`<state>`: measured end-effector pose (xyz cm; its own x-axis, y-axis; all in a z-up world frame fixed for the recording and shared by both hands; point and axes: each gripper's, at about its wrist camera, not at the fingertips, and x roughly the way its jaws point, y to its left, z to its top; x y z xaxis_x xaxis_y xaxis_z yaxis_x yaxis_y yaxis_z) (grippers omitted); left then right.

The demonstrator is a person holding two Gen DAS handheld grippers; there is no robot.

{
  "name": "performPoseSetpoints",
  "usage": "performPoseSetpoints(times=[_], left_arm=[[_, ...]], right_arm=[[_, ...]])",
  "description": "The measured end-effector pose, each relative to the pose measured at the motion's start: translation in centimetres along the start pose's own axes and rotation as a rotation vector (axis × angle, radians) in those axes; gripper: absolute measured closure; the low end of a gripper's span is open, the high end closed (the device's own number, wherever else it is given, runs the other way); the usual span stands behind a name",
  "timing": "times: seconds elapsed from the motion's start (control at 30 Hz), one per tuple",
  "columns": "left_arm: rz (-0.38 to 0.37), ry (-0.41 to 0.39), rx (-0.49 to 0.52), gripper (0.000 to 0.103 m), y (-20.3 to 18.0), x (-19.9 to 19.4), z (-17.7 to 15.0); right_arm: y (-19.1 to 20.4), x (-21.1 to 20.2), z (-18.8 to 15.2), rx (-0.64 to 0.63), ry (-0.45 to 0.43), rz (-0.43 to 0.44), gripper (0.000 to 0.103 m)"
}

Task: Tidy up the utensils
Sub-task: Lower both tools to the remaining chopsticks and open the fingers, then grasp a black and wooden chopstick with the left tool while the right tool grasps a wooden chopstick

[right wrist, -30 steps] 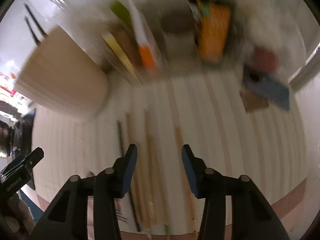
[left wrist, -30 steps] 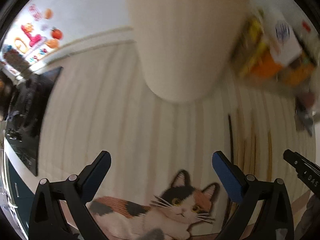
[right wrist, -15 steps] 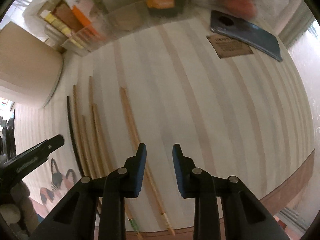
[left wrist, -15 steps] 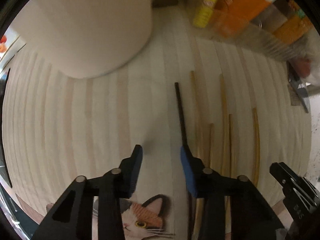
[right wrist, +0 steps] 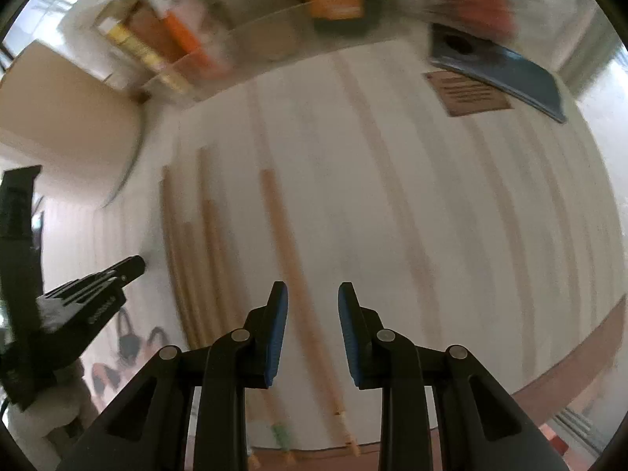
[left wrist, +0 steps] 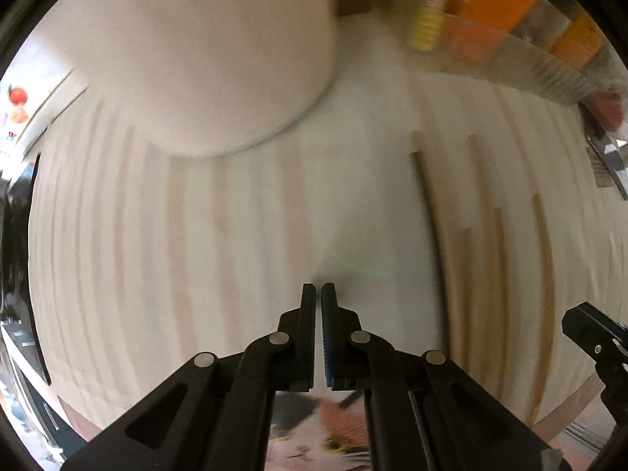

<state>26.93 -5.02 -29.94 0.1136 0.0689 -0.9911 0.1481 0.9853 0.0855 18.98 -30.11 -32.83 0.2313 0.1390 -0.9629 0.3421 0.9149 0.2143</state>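
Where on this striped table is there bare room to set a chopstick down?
Bare: the stretch right of the single chopstick, out to the brown card; also the strip between the beige holder and the left gripper. Crowded: the chopstick row, and the back edge along the clear organizer.

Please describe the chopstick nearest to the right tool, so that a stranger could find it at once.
Look at the pale striped table. Several wooden chopsticks lie side by side there. The lone chopstick lies apart to their right, running under the right tool.
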Motion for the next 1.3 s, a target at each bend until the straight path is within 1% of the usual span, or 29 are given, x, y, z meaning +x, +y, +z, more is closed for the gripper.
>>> performPoseSetpoints(times=[0.07,0.13,0.27,0.3,0.37,0.4,0.43,0.47,0.53,0.6,0.73,0.77,0.87,0.9,0.93,0.97,1.03,1.13,1.2,1.23,1.3], left_arm=[[-0.030,0.013,-0.053,0.096,1.9,0.0,-0.7],[-0.074,0.026,-0.104,0.096,3.6,0.0,-1.2],[-0.090,0.034,-0.152,0.095,4.9,-0.1,-2.0],[-0.092,0.035,-0.155,0.092,5.0,-0.1,-2.2],[-0.093,0.036,-0.151,0.073,5.3,-0.3,-2.1],[-0.096,0.034,-0.149,0.053,6.0,-0.5,-1.7],[-0.099,0.028,-0.147,0.039,5.8,-0.6,-1.7],[-0.106,0.018,-0.142,0.037,5.3,-0.8,-1.8],[-0.122,0.005,-0.126,0.037,4.0,-1.4,-1.8],[-0.153,0.003,-0.107,0.037,2.1,-1.6,-1.8],[-0.170,0.006,-0.064,0.037,-0.9,-1.8,-1.4],[-0.166,0.007,-0.054,0.037,-1.3,-1.6,-1.4],[-0.118,0.010,-0.001,0.037,-3.3,-0.8,-0.8],[-0.103,0.008,0.013,0.035,-4.2,-0.7,-0.5],[-0.093,-0.007,0.029,0.034,-5.1,-0.6,-0.8],[-0.071,-0.007,0.047,0.034,-5.6,-0.5,-0.8],[-0.055,-0.018,0.072,0.034,-5.9,-0.4,-0.7],[-0.002,-0.004,0.079,0.034,-4.9,-0.2,-1.3],[0.007,0.007,0.048,0.034,-2.3,-0.4,-1.9],[0.020,0.011,0.034,0.034,-1.3,-0.4,-2.0],[0.041,0.014,-0.008,0.034,1.3,-0.5,-2.1]], right_arm=[[1.0,0.0,-0.2,-0.030,0.015,0.036,0.075],[1.9,0.4,-0.5,-0.056,0.033,0.060,0.075],[3.3,1.6,-1.0,-0.111,0.074,0.070,0.075],[3.5,1.9,-1.3,-0.125,0.086,0.059,0.075],[3.9,2.9,-1.7,-0.153,0.110,0.020,0.075],[4.2,3.0,-1.8,-0.162,0.110,0.003,0.079],[4.3,2.9,-1.9,-0.175,0.094,-0.023,0.087],[4.3,2.9,-2.0,-0.186,0.092,-0.049,0.088],[3.7,2.7,-2.0,-0.167,0.089,-0.040,0.091],[3.4,2.7,-2.0,-0.159,0.083,-0.066,0.093],[1.5,2.2,-2.1,-0.110,0.084,-0.070,0.094],[1.3,2.1,-2.1,-0.105,0.083,-0.074,0.094],[0.1,1.8,-2.3,-0.078,0.081,-0.080,0.094],[-0.2,1.7,-2.4,-0.071,0.081,-0.081,0.094],[-0.6,1.5,-2.6,-0.062,0.080,-0.087,0.094],[-0.8,1.4,-2.6,-0.056,0.078,-0.086,0.094],[-2.2,1.2,-2.7,-0.048,0.077,-0.086,0.094],[-3.2,1.0,-3.2,-0.037,0.080,-0.093,0.095],[-3.6,0.8,-3.4,-0.031,0.083,-0.099,0.095],[-2.7,1.5,-2.9,-0.028,0.084,-0.100,0.095],[-3.2,1.4,-3.2,-0.024,0.085,-0.097,0.095]])
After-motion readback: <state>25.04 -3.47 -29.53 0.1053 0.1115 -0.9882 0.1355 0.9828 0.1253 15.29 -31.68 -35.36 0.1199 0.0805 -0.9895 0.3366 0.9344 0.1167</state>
